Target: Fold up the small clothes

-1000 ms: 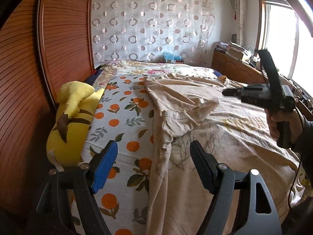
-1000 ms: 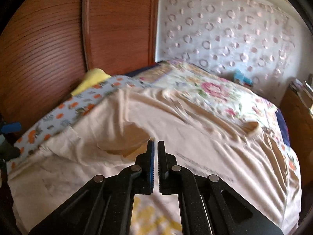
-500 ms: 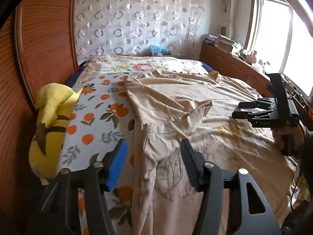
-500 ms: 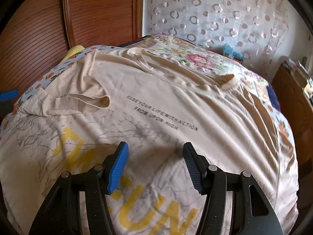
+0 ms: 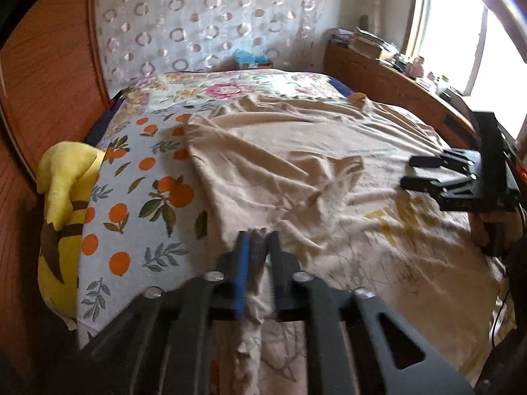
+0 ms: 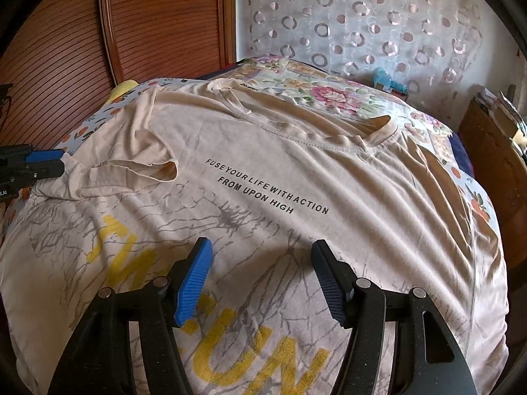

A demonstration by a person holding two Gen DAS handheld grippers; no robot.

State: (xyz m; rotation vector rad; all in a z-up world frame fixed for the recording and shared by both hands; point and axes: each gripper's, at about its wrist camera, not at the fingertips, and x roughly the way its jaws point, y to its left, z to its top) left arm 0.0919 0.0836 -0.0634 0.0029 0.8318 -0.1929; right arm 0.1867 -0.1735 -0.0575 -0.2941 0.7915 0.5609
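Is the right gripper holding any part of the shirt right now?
No: in the right wrist view the right gripper stands wide open above the beige T-shirt, with no cloth between its fingers.

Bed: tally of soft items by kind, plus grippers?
Beige T-shirt: 1
Yellow plush toy: 1
Bedspreads (orange-print, floral): 2
Grippers (left, right): 2
Total: 6

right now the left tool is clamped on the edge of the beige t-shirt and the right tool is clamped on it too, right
Not quite. The left tool is shut on the edge of the beige t-shirt, but the right tool is open, its fingers apart above the shirt's printed front with no cloth between them, as the right wrist view shows.
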